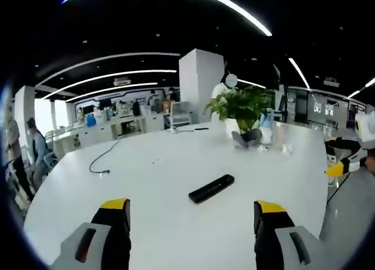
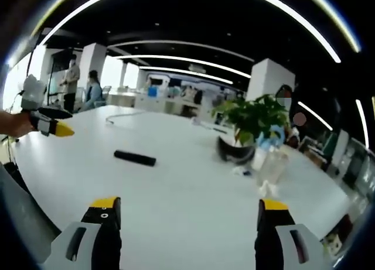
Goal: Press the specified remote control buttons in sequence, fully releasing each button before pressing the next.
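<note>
Remote control [image 1: 211,188]: one, flat on white table [image 1: 176,159] | potted plant [image 1: 242,108]: one | both grippers' jaws apart, empty

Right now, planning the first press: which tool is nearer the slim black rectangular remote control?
Left, it seems. The left tool faces the slim black rectangular remote control just ahead between its jaws; the right tool has it farther off, ahead and leftward.
</note>
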The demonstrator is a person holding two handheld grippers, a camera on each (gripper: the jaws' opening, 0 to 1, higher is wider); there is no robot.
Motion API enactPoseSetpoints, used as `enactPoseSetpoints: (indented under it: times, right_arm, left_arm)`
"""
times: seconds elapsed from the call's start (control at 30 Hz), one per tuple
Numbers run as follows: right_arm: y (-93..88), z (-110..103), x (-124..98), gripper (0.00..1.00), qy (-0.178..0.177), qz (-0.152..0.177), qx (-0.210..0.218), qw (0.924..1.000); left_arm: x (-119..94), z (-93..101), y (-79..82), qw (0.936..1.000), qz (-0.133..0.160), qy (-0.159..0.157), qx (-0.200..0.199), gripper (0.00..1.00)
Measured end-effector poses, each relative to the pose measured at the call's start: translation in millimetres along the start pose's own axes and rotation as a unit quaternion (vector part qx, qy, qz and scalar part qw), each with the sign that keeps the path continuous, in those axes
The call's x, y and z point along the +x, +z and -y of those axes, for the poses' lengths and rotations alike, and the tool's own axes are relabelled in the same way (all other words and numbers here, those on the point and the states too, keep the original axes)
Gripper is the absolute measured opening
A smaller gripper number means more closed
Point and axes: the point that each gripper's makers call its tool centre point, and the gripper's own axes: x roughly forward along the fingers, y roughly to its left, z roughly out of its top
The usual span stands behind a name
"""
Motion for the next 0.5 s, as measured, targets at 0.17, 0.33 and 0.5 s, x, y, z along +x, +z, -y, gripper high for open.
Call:
enactPoseSetpoints:
  times: [0.17,0.33,0.5]
  right_arm:
    - [0.4,-0.1,-0.5,0.98,0.0,0.001,0.006,1.0]
    - [1.2,0.0,-1.2,0.99,0.001,0.004,0.012,0.9999]
    - [0.0,0.3,-0.9,0.97,0.002,0.0,0.013,0.9999]
  left_arm:
    - [-36.2,-7.2,6.1,0.9962,0.035,0.066,-0.044,0.95]
    - [-54.5,-15.8,3.4,0.9951,0.032,0.093,0.0,0.97]
    - [-69.3,-5.7,-5.4,0.994,0.029,0.105,-0.01,0.98]
